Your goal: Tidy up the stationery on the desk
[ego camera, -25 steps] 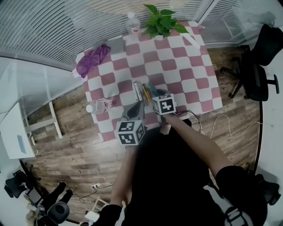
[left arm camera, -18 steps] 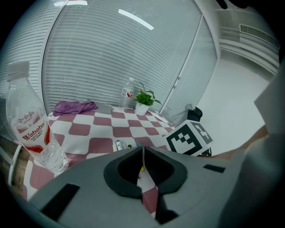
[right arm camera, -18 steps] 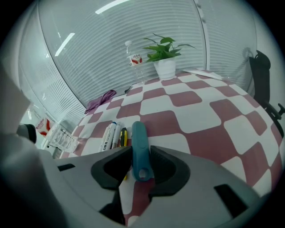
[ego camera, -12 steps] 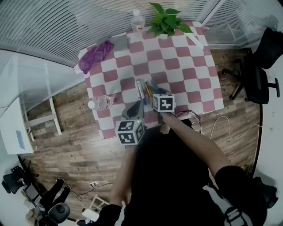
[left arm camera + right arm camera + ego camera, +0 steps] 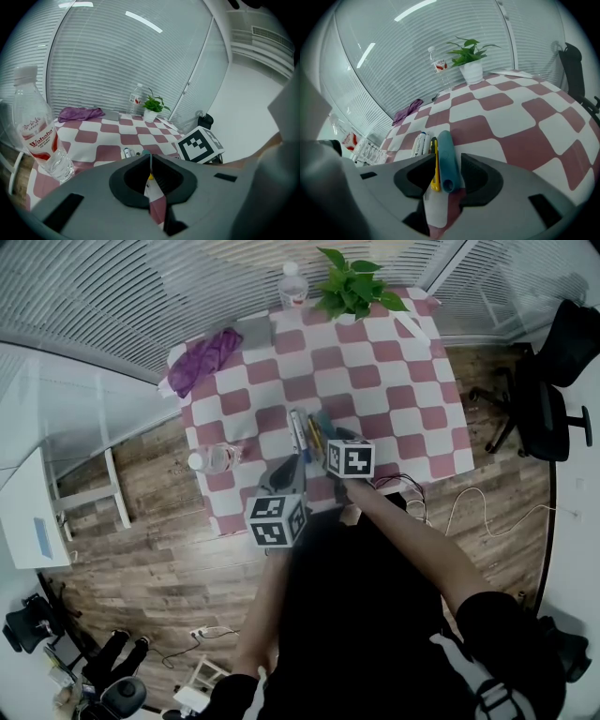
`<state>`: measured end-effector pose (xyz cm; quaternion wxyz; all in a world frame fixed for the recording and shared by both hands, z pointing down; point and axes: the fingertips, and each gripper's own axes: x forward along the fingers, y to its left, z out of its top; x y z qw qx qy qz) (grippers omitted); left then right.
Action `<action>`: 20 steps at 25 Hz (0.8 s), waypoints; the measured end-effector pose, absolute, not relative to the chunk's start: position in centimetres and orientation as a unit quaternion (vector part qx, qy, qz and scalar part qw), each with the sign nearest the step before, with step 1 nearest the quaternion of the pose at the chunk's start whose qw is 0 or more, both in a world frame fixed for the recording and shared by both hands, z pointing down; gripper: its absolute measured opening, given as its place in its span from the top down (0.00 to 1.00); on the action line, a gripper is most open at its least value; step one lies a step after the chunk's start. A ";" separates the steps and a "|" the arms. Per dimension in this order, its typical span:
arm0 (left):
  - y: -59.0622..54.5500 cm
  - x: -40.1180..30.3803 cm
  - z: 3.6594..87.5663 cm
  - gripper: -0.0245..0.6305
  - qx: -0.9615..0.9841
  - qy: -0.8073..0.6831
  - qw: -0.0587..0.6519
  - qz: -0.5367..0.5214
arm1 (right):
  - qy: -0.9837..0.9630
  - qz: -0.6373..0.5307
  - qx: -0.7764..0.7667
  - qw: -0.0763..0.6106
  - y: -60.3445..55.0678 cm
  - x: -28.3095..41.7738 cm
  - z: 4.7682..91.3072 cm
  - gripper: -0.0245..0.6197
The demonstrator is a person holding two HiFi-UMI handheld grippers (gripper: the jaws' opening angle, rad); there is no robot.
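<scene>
two pens, a teal pen point(image 5: 445, 146) and a yellow pen point(image 5: 436, 174), flat on the desk point(image 5: 520, 136) between the jaws of the right gripper point(image 5: 445, 164); just opening wide, gripping neither. reads as a release, row beside the white markers point(image 5: 419, 143) likely placed. left gripper point(image 5: 150, 161) pinched shut, empty.

Pens point(image 5: 302, 434), bottle point(image 5: 217, 459), plant point(image 5: 352, 292) on checkered table point(image 5: 394, 381)

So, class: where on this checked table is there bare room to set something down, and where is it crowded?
Free: the right half, between plant and near edge; also the middle, between purple cloth and pens. Crowded: near edge, around pens and left-edge bottle.
</scene>
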<state>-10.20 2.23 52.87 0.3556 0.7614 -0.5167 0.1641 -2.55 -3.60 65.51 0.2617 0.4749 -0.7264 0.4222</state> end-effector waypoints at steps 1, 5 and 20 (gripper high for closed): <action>2.3 -10.2 52.9 0.90 0.762 -0.516 0.355 0.164 | -0.728 0.421 0.475 0.260 -3.6 -2.5 65.3 0.68; 2.4 -10.3 52.7 0.90 0.764 -0.516 0.352 0.163 | -0.731 0.419 0.475 0.255 -3.5 -2.5 64.8 0.67; 2.9 -8.7 51.3 0.90 0.765 -0.528 0.329 0.165 | -0.774 0.385 0.443 0.238 -2.9 -1.1 61.5 0.67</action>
